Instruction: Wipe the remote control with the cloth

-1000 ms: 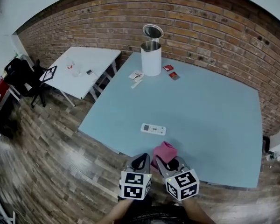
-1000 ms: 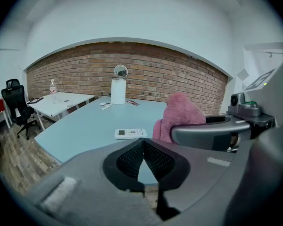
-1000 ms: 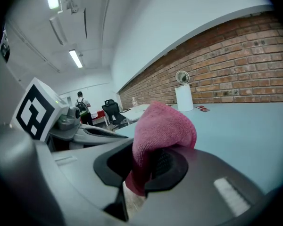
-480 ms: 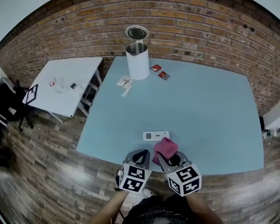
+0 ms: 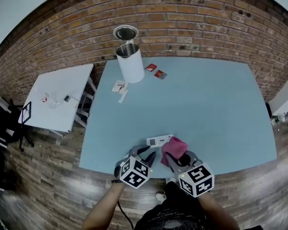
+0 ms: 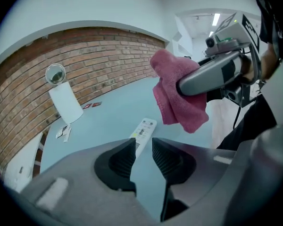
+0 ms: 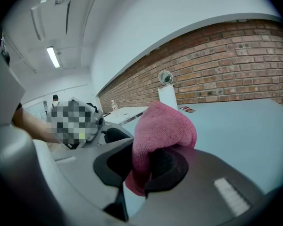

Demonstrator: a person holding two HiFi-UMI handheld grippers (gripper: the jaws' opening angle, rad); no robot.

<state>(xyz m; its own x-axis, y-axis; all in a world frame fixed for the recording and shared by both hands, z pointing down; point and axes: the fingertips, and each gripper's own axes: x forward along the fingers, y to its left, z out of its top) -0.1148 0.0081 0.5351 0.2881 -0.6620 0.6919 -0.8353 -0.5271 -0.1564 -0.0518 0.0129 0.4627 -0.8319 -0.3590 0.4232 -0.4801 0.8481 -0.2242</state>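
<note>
At the near table [image 5: 216, 104] edge, just short of the remote control [image 5: 159, 140], both forearms enter from the bottom of the head view, grippers side by side.

Left gripper [image 5: 145, 153]: angled down at the remote control, marker cube tipped to one side. Jaws have just been opening and now stand partly apart, with nothing between them. In the left gripper view the remote control [image 6: 142, 132] lies flat on the table just beyond the gap, untouched.

Right gripper [image 5: 172, 158]: just right of the left one, pointing nearer level. Jaws clenched on the pink cloth [image 7: 160, 131], which bunches up above the pads with a short tail below. Seen from the left gripper view, the cloth [image 6: 179, 98] hangs in the air above and right of the remote control, not touching it.
</note>
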